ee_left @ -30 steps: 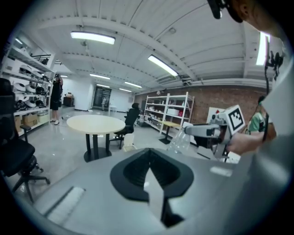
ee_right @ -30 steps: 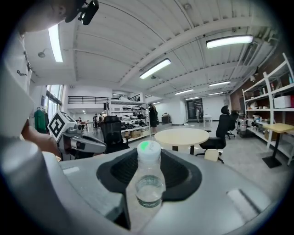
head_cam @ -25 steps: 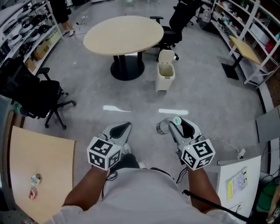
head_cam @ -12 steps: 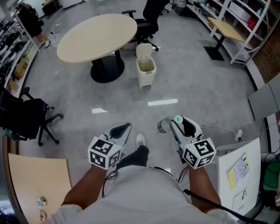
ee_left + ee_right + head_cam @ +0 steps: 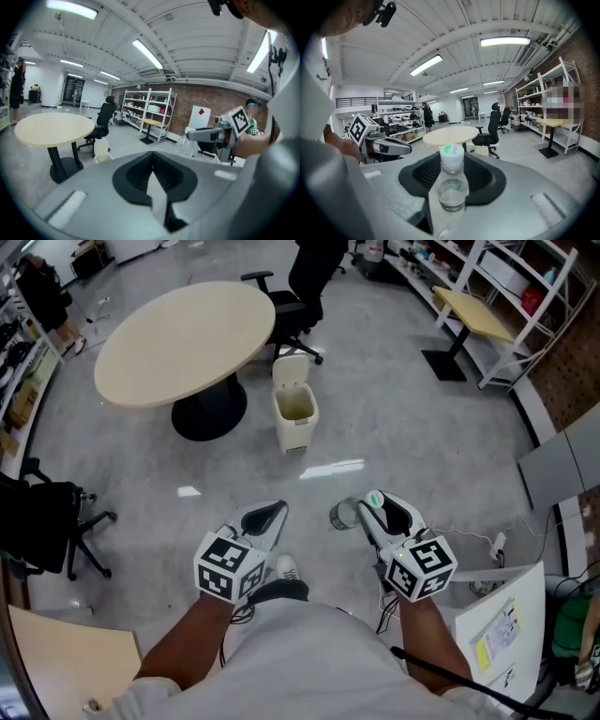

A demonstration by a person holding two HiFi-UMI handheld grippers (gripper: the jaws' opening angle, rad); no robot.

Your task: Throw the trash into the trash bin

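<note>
One clear plastic bottle with a green-white cap is clamped in the right gripper, and the open trash bin stands far off beside the round table. The bottle looks nearly empty, so it is probably light and crushable; gripping the body suits it. No label text is readable. The left gripper is closed on nothing.

Grey polished floor, light glare in the middle.
Round table on a black pedestal stands upper left. The white trash bin, lid up, is just beside the pedestal on its right. A black office chair stands behind the bin, and a second chair is at the left edge. Small desk and shelf rack stand upper right. A white cable lies on the floor at the right.
</note>
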